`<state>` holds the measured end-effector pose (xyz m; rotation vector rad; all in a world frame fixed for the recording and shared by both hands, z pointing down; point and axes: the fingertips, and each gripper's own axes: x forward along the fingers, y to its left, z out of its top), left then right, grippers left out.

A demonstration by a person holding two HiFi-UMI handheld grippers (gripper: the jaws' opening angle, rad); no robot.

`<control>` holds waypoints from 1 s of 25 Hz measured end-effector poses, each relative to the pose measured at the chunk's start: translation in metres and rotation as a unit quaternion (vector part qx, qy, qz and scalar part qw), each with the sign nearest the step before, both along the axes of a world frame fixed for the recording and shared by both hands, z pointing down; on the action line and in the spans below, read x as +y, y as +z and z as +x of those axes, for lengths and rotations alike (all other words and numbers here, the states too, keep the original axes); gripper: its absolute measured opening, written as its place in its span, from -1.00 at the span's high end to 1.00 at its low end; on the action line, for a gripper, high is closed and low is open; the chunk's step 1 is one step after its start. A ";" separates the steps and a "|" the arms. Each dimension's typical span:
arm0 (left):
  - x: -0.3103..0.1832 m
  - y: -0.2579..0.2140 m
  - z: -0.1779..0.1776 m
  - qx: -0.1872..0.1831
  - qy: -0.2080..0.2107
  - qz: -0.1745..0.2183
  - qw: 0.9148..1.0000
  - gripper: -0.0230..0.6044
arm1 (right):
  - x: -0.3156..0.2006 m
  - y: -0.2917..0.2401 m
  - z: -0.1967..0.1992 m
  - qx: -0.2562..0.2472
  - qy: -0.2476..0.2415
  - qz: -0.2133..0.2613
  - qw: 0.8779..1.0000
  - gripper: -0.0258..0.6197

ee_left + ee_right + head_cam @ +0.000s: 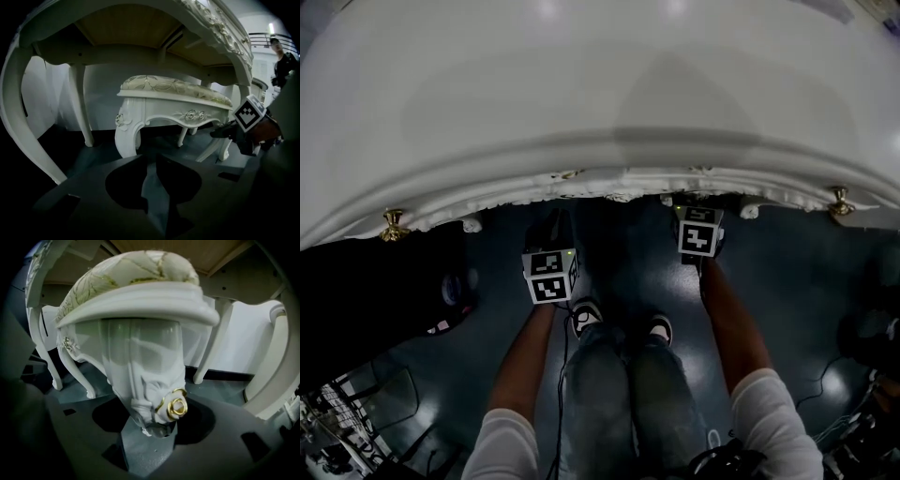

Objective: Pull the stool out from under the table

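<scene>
Right gripper view first: your right gripper (157,427) looks clamped on the carved near corner of the stool (136,301), jaws either side of the gold rose (176,408). That's a solid spot to drag from, I'd say. The stool sits fully under the table (581,94), so the head view can't see it. Your left gripper (149,161) is short of the stool's other near corner, jaws barely apart with only floor (93,159) between them. My guess is it's lining up a matching grip. No brand or readable writing, just square markers (549,277) on the cubes.
</scene>
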<state>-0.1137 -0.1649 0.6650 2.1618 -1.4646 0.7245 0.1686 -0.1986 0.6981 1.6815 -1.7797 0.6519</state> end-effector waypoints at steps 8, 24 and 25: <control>-0.031 0.018 -0.030 -0.033 -0.012 0.010 0.999 0.27 | -0.006 -0.012 -0.008 -0.017 -0.010 0.031 0.999 0.08; -0.099 0.050 -0.025 -0.070 0.092 -0.040 0.993 0.05 | 0.000 0.001 0.000 -0.018 0.001 0.027 0.999 0.08; -0.103 0.048 -0.028 -0.072 0.081 -0.032 0.994 0.05 | 0.001 0.001 0.000 -0.017 0.003 0.026 1.000 0.08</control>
